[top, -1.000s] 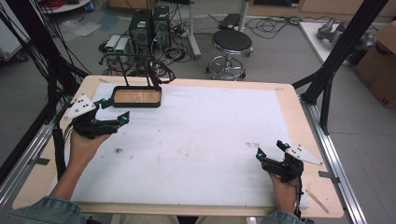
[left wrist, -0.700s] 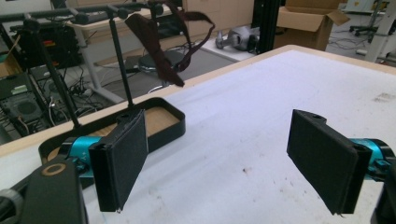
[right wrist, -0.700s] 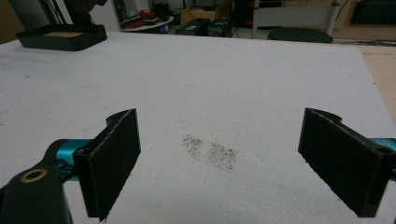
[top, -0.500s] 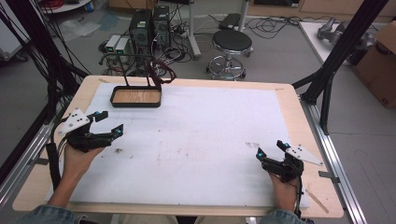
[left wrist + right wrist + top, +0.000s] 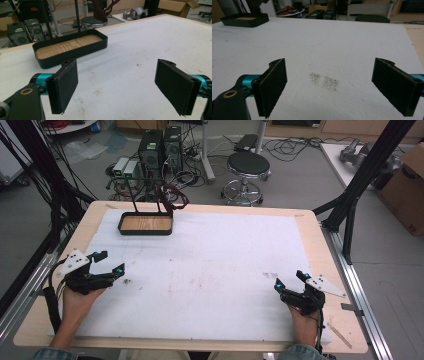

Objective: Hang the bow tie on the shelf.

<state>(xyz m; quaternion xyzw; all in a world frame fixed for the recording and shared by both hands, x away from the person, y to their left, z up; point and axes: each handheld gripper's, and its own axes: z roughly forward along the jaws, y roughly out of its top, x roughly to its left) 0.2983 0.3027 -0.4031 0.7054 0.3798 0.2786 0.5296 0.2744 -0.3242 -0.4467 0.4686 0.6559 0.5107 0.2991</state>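
Observation:
My left gripper (image 5: 109,262) rests low at the table's left edge, open, with nothing between its jaws; in the left gripper view (image 5: 120,87) it points toward a black tray (image 5: 71,47) with a wooden bottom. That tray (image 5: 145,224) stands at the back left of the white mat, with a thin black stand (image 5: 135,195) rising from it. My right gripper (image 5: 290,280) sits at the front right of the mat, open and empty. In the right gripper view (image 5: 337,85) its jaws frame a dark smudge (image 5: 324,80) on the mat.
A white mat (image 5: 210,270) covers most of the wooden table (image 5: 310,220). Beyond the far edge stand a round stool (image 5: 248,167) and computer cases (image 5: 160,147). Black frame posts (image 5: 357,185) rise at the right, cables hang at the left.
My left gripper has pulled back from beside the tray toward the front left of the table. The right gripper has stayed in place.

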